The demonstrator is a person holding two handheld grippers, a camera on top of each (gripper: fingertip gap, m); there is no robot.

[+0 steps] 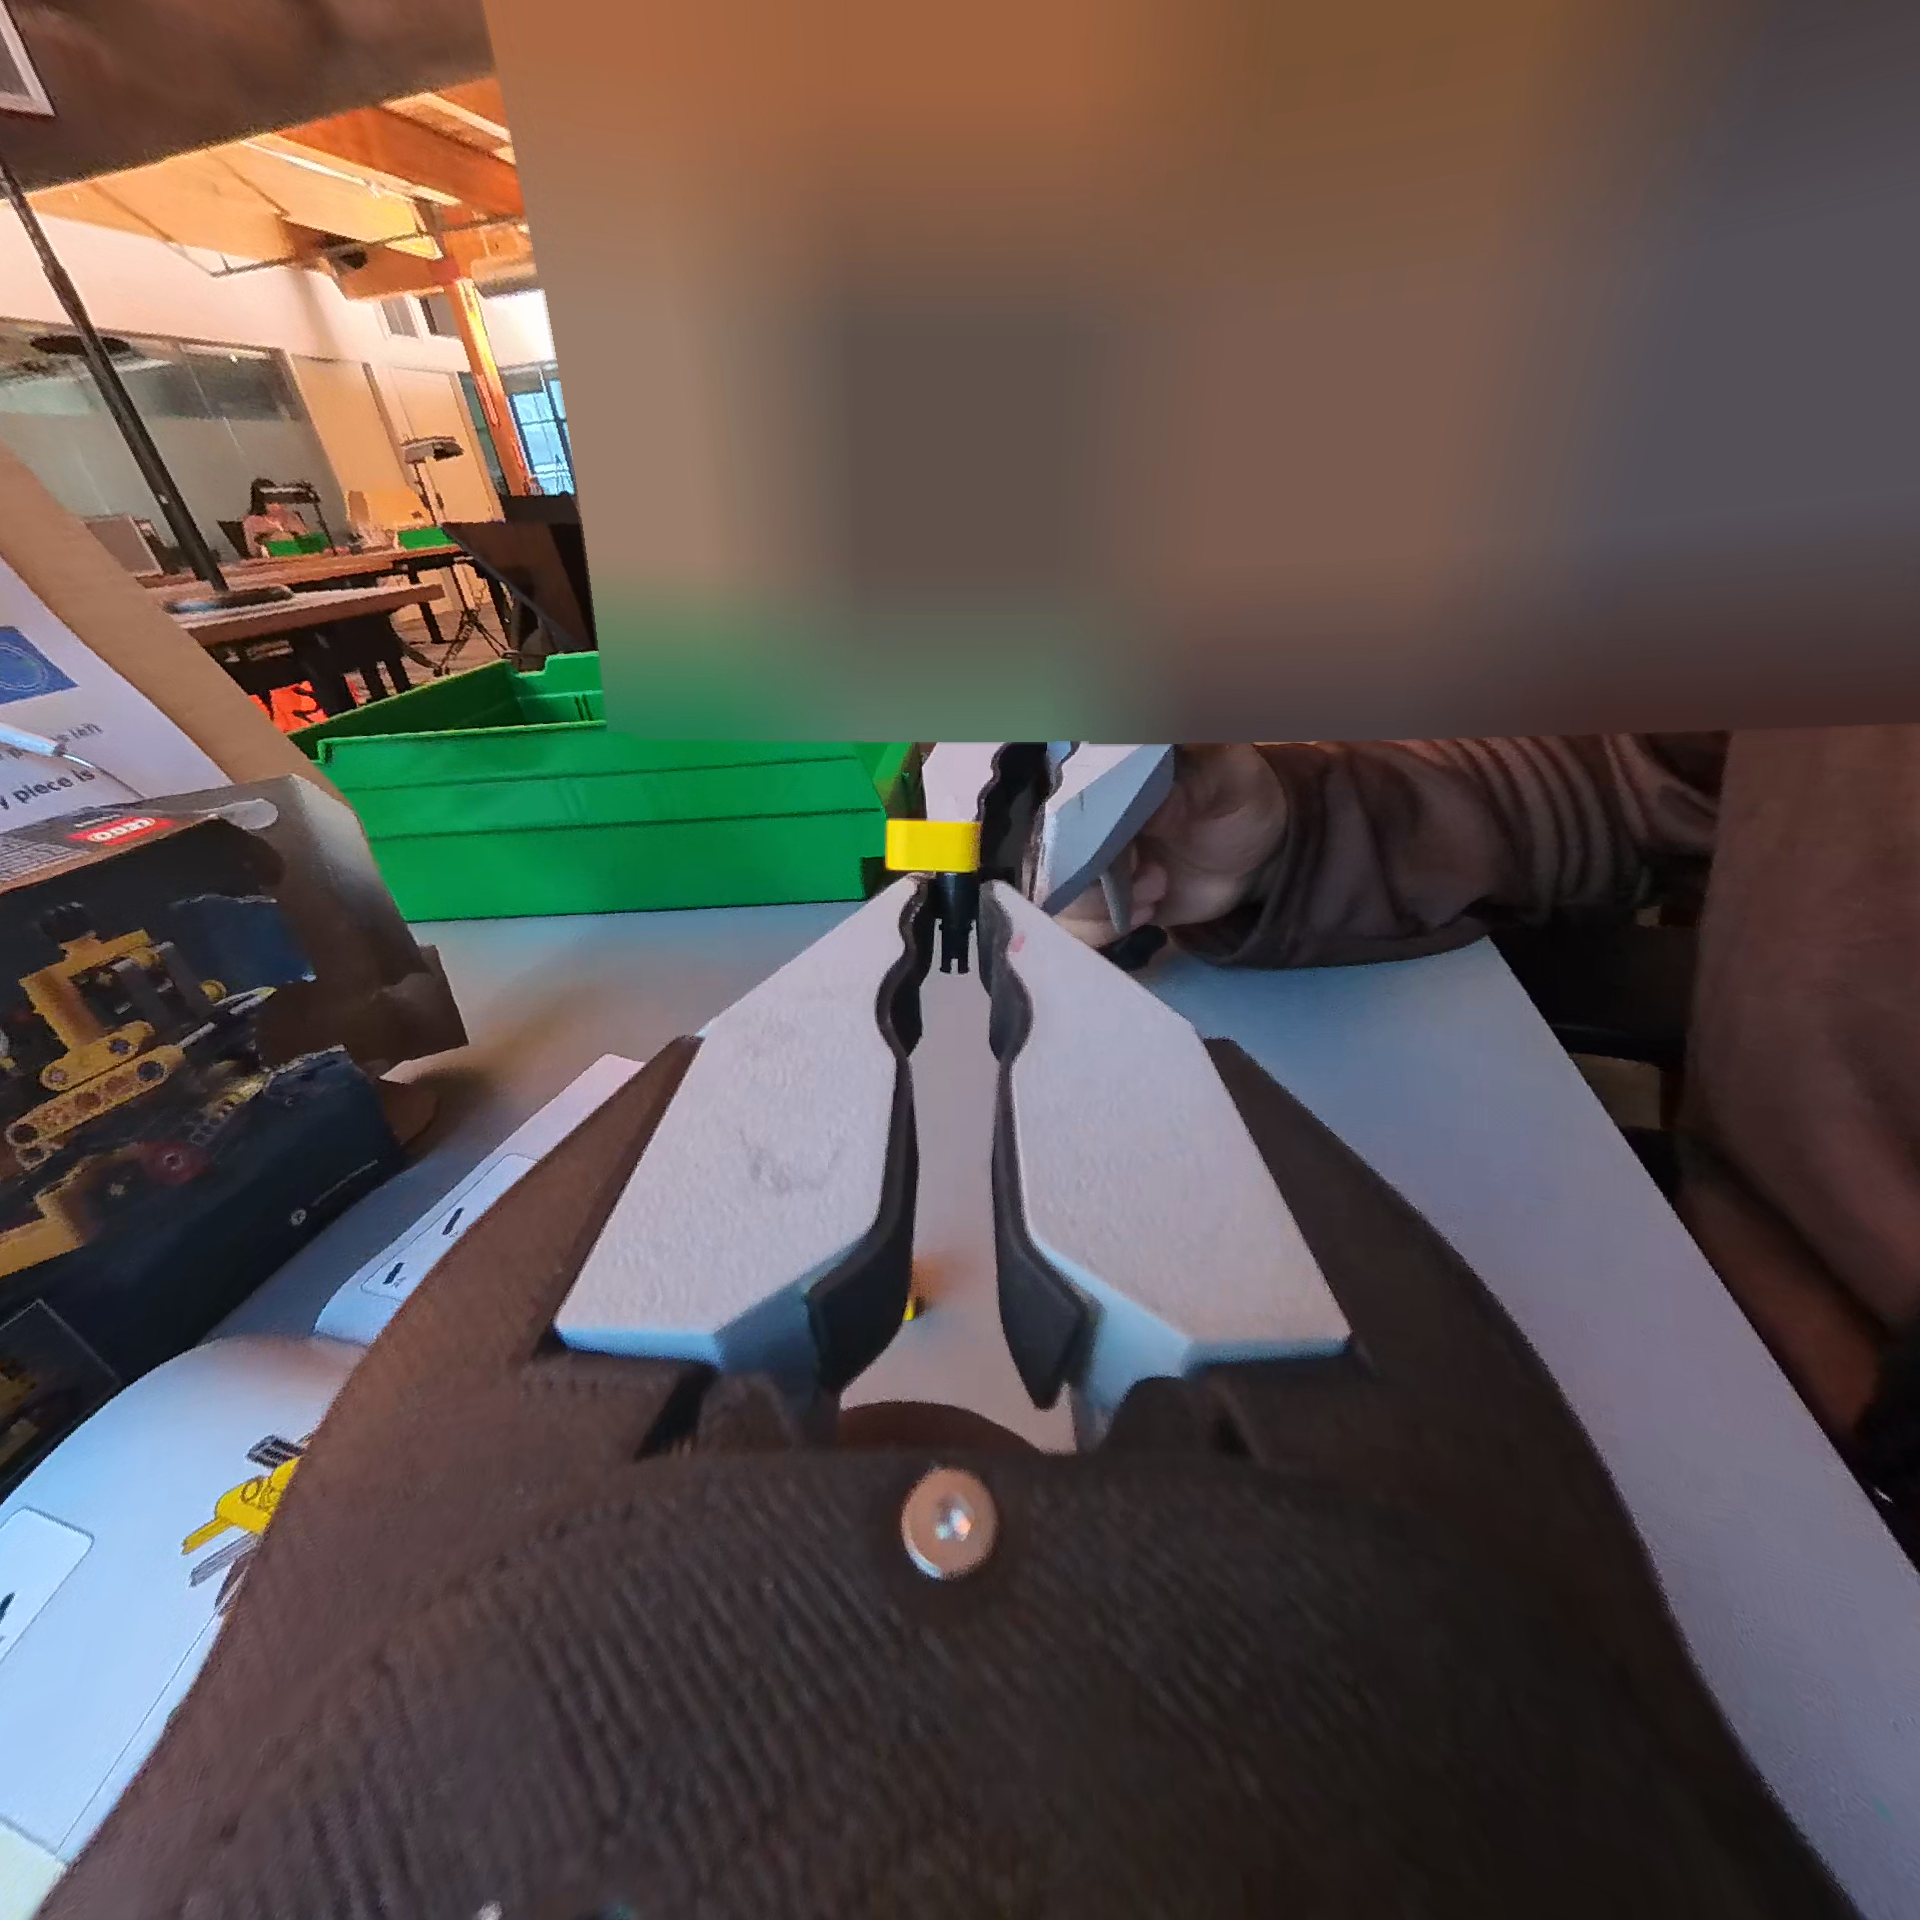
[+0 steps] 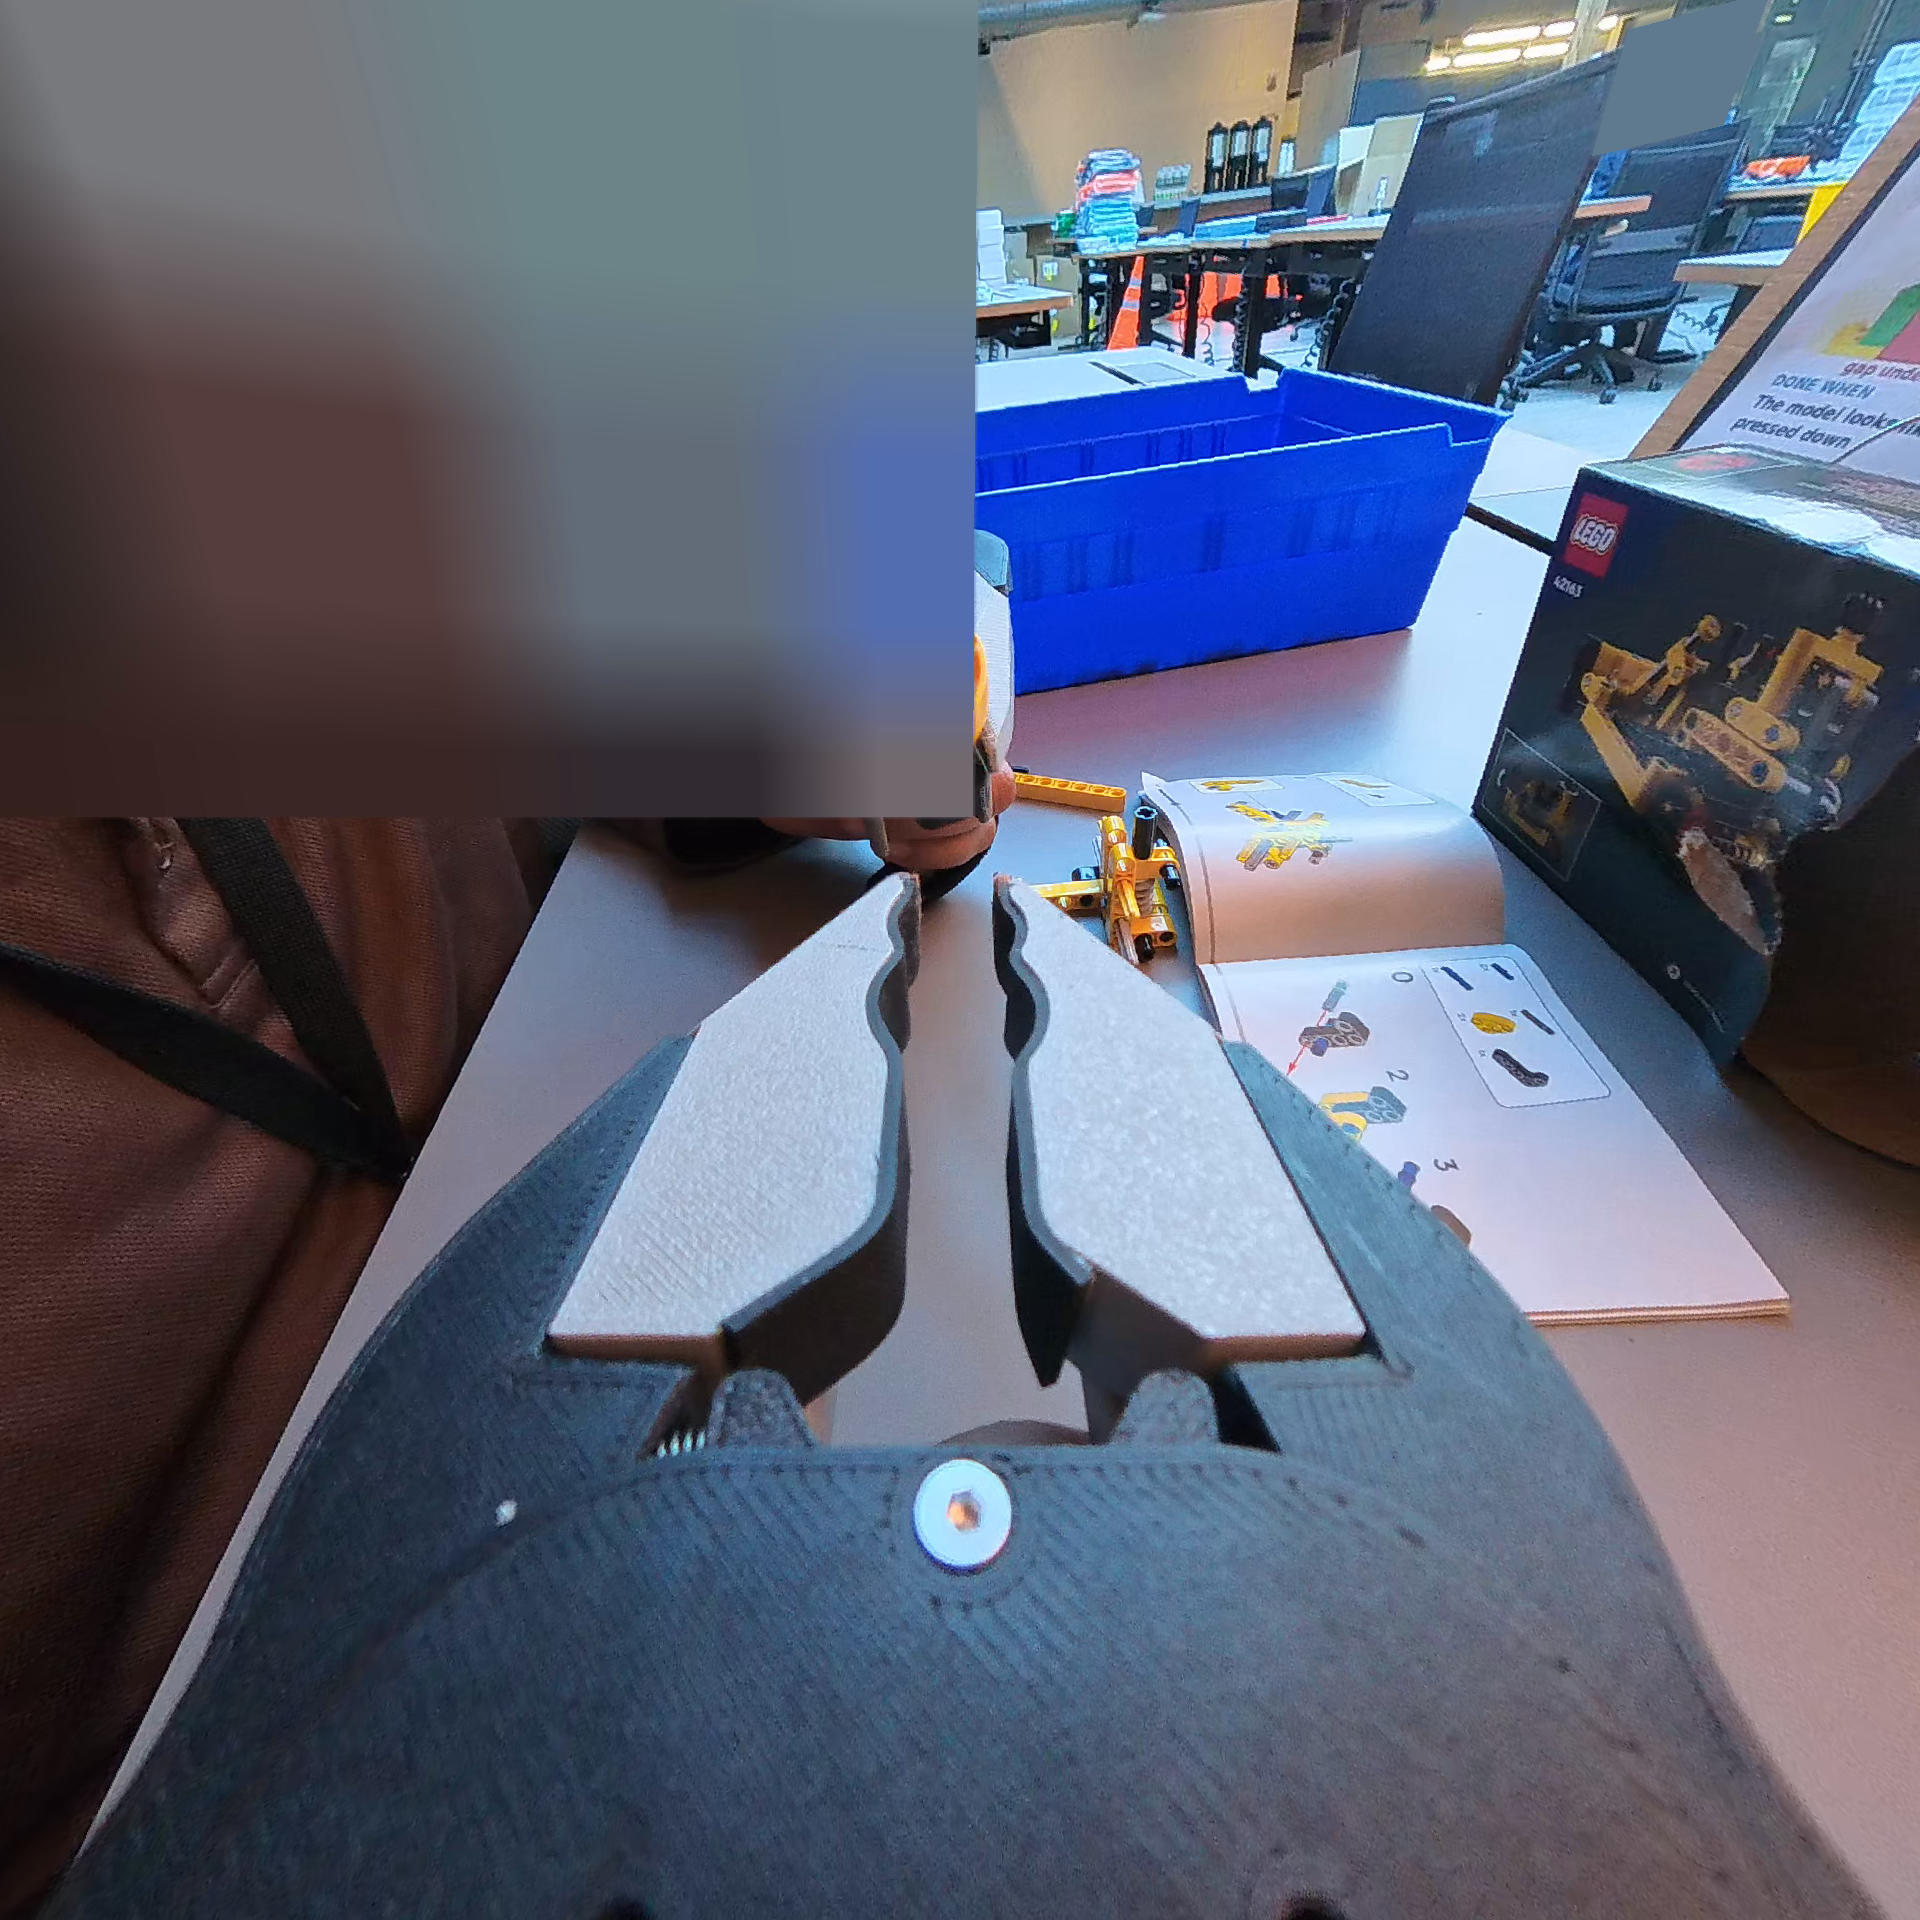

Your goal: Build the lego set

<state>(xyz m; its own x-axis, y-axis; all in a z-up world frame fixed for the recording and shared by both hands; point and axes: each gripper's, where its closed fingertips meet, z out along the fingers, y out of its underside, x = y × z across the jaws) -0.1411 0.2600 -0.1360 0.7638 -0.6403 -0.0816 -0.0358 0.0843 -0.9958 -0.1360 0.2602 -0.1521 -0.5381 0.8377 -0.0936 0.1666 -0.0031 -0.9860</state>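
My left gripper is shut on a small black pin that stands upright between its fingertips. A small yellow piece sits on top of the pin, and both are held above the grey table. My right gripper is slightly open and empty, low over the table. It also shows in the left wrist view, just right of the yellow piece, with a hand behind it. A partly built yellow and black assembly lies just right of the right fingertips.
A yellow beam lies behind the assembly. The open instruction booklet and the set's box are on the right. A blue bin stands behind them. Green bins stand at the table's far side. A person's torso is close at the table edge. My left and right fingertips are right by each other.
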